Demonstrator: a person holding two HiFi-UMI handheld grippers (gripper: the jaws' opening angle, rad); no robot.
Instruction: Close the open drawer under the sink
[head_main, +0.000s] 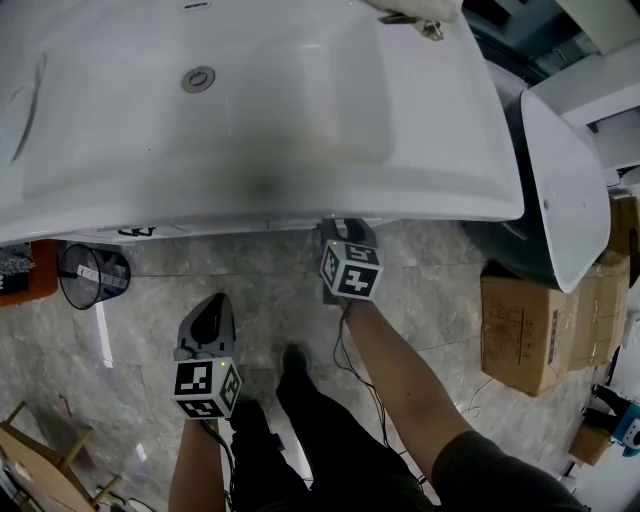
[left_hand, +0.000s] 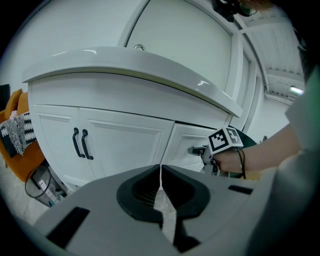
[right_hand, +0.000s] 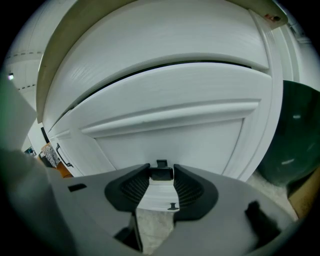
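Drawer (right_hand: 165, 135) front stands straight ahead of the fingers of the right gripper (right_hand: 161, 178), which pinch its black handle (right_hand: 161, 172). A dark gap shows above the front. Judged nearly home; a final push remains. Left gripper (left_hand: 160, 172): fingers pressed together, empty. Count: one sink (head_main: 430, 200), one drawer, two cabinet doors (left_hand: 125, 145) beyond the left fingers, two grippers.

drawer (right_hand: 170, 125): white panelled front | black handle (right_hand: 161, 173) | under white sink (head_main: 420, 190) | dark gap along top
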